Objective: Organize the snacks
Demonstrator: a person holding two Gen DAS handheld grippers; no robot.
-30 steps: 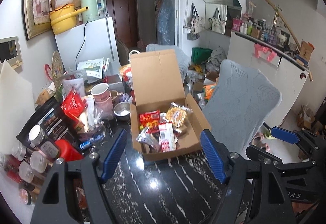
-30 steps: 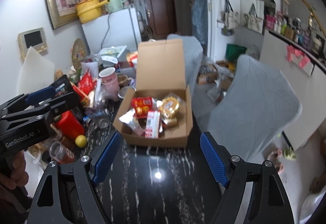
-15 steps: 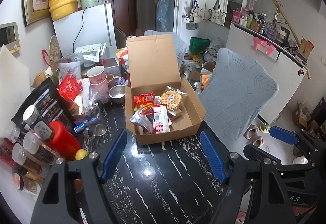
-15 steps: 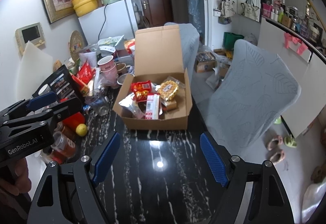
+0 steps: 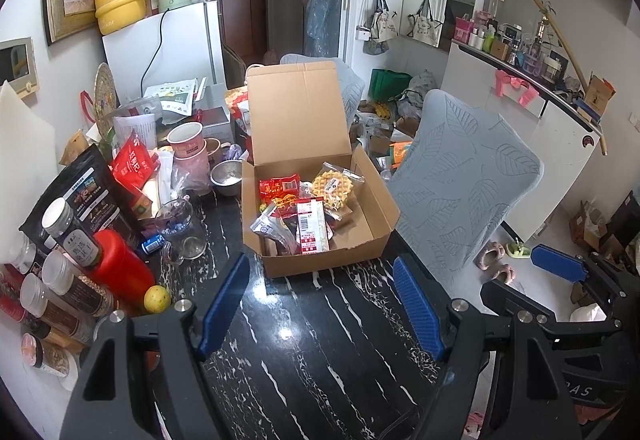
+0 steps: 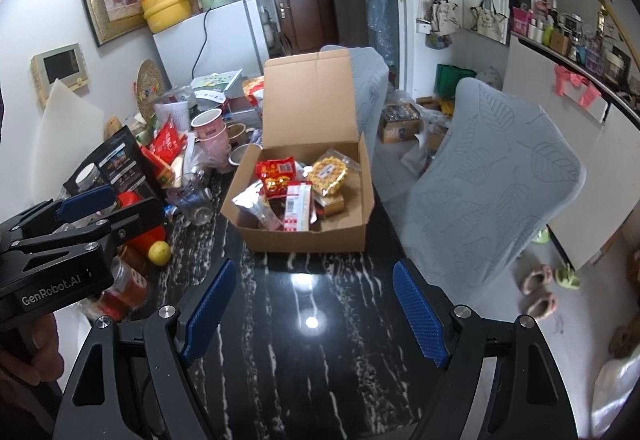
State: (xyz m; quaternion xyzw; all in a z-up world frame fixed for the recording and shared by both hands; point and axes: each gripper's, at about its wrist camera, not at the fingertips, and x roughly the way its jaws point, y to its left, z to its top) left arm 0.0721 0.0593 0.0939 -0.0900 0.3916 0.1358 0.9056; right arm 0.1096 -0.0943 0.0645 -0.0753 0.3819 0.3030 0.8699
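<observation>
brown cardboard box [image 5: 316, 207] sits further off than a second ago, lid up, snack packets [image 5: 304, 211] inside on the black marble table [image 5: 320, 352]; both tools have pulled back, so packing looks finished. left gripper [image 5: 320, 304] and right gripper [image 6: 312, 308] gape empty. readable: "genrobot.ai".

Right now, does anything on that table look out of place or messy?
Yes. The snack packets lie heaped at angles in the open cardboard box, and a lone yellow fruit sits loose on the black table beside the jars.
</observation>
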